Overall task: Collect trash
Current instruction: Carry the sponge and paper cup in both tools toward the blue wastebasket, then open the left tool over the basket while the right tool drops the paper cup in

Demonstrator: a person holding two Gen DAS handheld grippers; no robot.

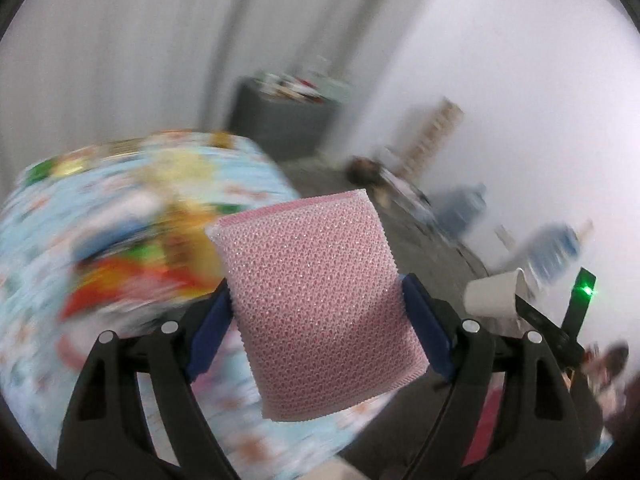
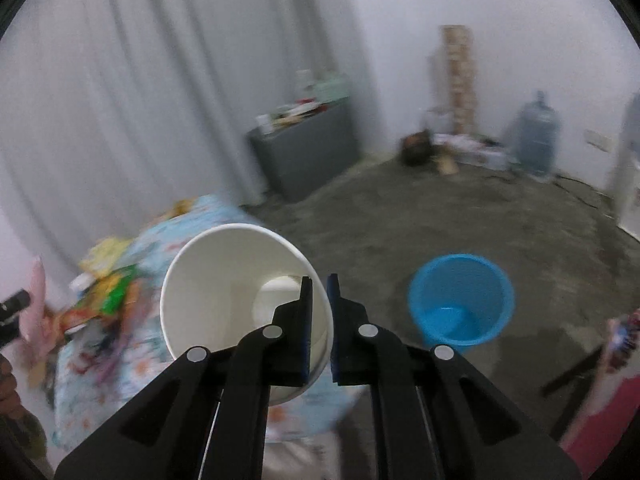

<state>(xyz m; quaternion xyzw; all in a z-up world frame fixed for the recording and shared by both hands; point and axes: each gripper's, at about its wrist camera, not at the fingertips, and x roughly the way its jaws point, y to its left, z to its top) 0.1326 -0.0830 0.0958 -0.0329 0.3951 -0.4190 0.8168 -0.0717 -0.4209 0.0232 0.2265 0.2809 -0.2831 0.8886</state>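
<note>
Gripping a pink mesh scouring sponge (image 1: 320,300) across its two side edges, my left gripper (image 1: 320,320) stands wide, both blue pads (image 1: 212,332) pressed against the sponge, which stands up between the fingers and reaches well past their tips. My right gripper (image 2: 319,320) is pinched almost shut on the wall of a white paper cup (image 2: 244,308): one finger is inside the cup and the other outside, so the rim is clamped between them and the open mouth faces the camera, with the cup hanging off to the left of the tongs. From the left wrist view I see that same cup (image 1: 496,294) just off to the right of the left tongs, on the end of the other tool. Ahead and to the right of the right tongs a blue bucket (image 2: 460,300) stands on the grey floor (image 2: 400,220), well apart from the cup. To the left of both tongs is a table under a pale blue patterned cloth (image 1: 48,240) strewn with bright wrappers (image 2: 112,296), badly blurred. Farther ahead I make out a grey cabinet (image 2: 308,148) against a pale curtain (image 2: 140,80), and water jugs (image 2: 536,136) by the white wall.
</note>
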